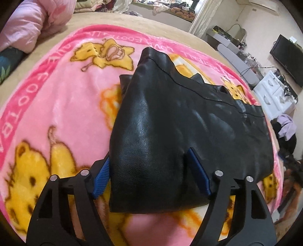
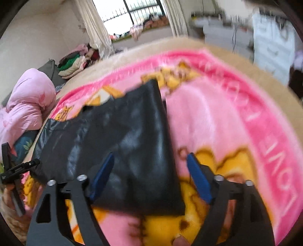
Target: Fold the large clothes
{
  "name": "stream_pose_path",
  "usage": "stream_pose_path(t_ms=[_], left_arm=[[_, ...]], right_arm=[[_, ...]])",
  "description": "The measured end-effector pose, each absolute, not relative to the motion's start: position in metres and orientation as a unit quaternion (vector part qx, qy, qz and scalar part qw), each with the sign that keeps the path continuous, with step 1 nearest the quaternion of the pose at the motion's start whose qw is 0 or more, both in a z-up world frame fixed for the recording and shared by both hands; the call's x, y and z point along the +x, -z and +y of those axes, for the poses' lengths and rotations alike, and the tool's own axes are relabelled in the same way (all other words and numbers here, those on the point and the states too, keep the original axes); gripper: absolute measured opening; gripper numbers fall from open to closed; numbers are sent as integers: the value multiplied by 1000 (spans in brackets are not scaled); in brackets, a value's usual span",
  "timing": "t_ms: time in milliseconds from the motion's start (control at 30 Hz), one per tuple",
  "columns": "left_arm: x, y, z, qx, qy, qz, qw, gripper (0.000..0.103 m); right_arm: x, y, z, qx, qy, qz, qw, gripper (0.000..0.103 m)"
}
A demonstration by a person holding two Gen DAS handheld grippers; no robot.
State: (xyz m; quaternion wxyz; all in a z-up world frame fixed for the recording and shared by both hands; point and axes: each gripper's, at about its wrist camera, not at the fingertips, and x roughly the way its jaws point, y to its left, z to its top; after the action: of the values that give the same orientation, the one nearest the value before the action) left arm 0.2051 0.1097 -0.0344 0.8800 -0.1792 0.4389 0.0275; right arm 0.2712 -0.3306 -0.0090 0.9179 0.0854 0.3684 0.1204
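Black leather garment (image 1: 189,121), folded, lying on pink cartoon blanket (image 1: 62,106); left gripper (image 1: 149,166) and right gripper (image 2: 149,174), jaws spread, straddle its near edge unclamped; risk: slick, springy leather likely slips or reopens if pinched shallowly.

Cream walls (image 1: 261,22) enclose the room, with a barred daylight window (image 2: 132,17) between pale curtains (image 2: 96,28) at twelve o'clock, white drawer cabinet (image 1: 274,96) and black flat screen (image 1: 287,56) at three o'clock.

Right tongs (image 2: 149,177) spread open over black leather garment (image 2: 121,136), pink cartoon blanket (image 2: 217,117) beneath
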Motion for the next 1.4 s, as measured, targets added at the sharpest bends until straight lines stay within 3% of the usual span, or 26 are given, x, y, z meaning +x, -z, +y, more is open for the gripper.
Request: stream_pose_path(t_ms=[100,300,333,467,533,933,1400], left_arm=[[202,27,109,-166,-38,427,888,81],[200,21,108,-133,-65,415,898,86],[200,22,110,-131,-69,416,897,87],[201,21,116,-131,-80,413,897,90],[201,20,119,-131,-84,412,898,91],[206,21,127,-146,-83,415,894,92],[242,24,128,-128,-85,421,894,92]], right_arm=[[265,-4,-312,86,-141,345,924,83],[257,-9,-252,54,-194,338,919,83],[257,-8,-242,48,-203,340,917,78],[253,0,-196,15,-247,356,901,38],[251,6,-176,1,-265,365,893,34],[254,67,-121,-65,-257,443,856,32],[302,20,-130,-24,-235,403,884,30]])
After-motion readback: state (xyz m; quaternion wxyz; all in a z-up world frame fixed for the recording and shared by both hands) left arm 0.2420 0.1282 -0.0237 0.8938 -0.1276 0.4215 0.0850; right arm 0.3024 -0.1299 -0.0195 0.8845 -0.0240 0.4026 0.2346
